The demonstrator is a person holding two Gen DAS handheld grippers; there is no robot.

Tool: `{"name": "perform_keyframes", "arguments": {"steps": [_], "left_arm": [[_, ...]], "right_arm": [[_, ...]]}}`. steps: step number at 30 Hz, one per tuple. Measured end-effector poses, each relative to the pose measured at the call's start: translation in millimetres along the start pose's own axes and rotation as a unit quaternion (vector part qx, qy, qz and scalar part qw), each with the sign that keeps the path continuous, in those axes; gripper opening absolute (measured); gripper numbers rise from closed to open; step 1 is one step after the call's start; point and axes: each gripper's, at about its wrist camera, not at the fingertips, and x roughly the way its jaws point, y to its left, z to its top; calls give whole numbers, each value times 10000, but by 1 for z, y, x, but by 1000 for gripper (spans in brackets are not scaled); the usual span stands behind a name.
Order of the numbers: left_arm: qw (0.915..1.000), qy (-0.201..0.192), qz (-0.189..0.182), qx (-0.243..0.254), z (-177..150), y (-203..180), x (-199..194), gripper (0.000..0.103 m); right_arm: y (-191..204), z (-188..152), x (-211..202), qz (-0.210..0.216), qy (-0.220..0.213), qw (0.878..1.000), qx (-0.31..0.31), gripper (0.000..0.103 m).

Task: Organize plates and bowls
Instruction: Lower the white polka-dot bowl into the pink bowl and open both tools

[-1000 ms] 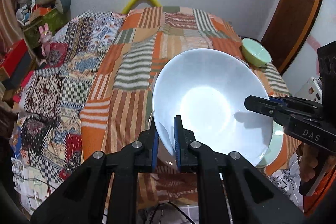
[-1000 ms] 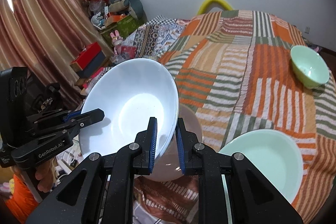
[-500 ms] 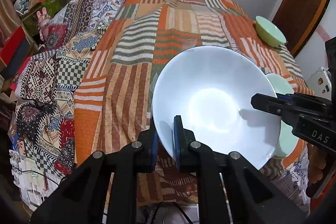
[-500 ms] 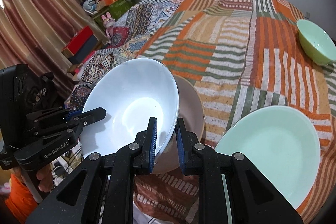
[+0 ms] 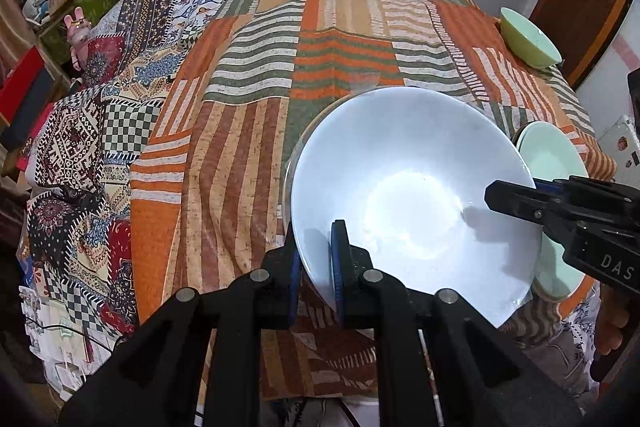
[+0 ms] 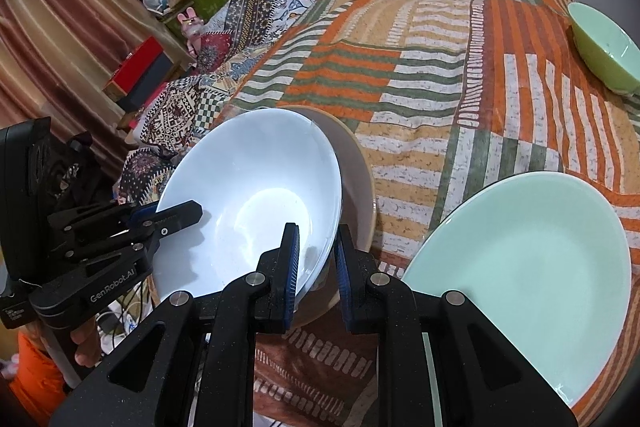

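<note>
We are gripping white bowl (image 5: 412,195) rim, left gripper (image 5: 316,259) and right gripper (image 6: 316,259) both clamped, nesting into beige bowl (image 6: 356,187) on table (image 6: 440,67); next, releasing gently.

Four pieces of crockery show. There are three wide shallow ones: one glossy white shallow bowl (image 5: 412,203) at lower centre of the left wrist view, one beige-rimmed shallow bowl (image 6: 358,163) directly under it, and one pale mint-green round plate (image 6: 528,267) at lower right of the right wrist view. There is one small deep green bowl (image 6: 606,45) at upper right. One orange, green and cream striped patchwork cloth (image 5: 340,39) lies beneath them all.
</note>
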Motion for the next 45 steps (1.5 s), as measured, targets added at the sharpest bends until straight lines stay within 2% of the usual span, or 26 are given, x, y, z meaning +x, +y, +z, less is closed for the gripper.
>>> {"name": "perform_keyframes", "arguments": {"steps": [9,14,20,26,32,33,35,36,37,40,45], "left_arm": [[9997,-36,224,130,3,-6,5,14],[9986,-138,464,235,3,-8,1,20],[9965,-301,538,561,1,-18,-7,26],[9978,-293,389,442,2,-17,-7,26],[9992,-238,207,229,1,-12,-9,26],[9993,-244,191,213,1,-12,-10,26],[9994,-267,149,166,0,-11,-13,26],[9994,-289,103,138,1,-10,-16,26],[9994,-311,60,116,0,-10,-19,26],[9991,-394,-159,42,3,-12,-31,26],[9966,-709,-428,-34,12,-24,-57,43]], "right_arm": [[-3,1,1,-24,-7,10000,26,16],[3,0,1,-205,-51,9996,-186,16],[6,1,3,-261,-84,9992,-296,16],[9,1,5,-342,-99,9986,-404,16],[20,2,2,-725,-249,9944,-724,16],[22,4,0,-816,-329,9930,-790,19],[25,7,-7,-984,-545,9898,-870,38],[26,8,-12,-1010,-645,9889,-874,56],[26,10,-17,-1005,-755,9883,-866,66],[25,13,-31,-938,-892,9878,-868,66],[7,12,-51,-879,-980,9894,-606,66]]}}
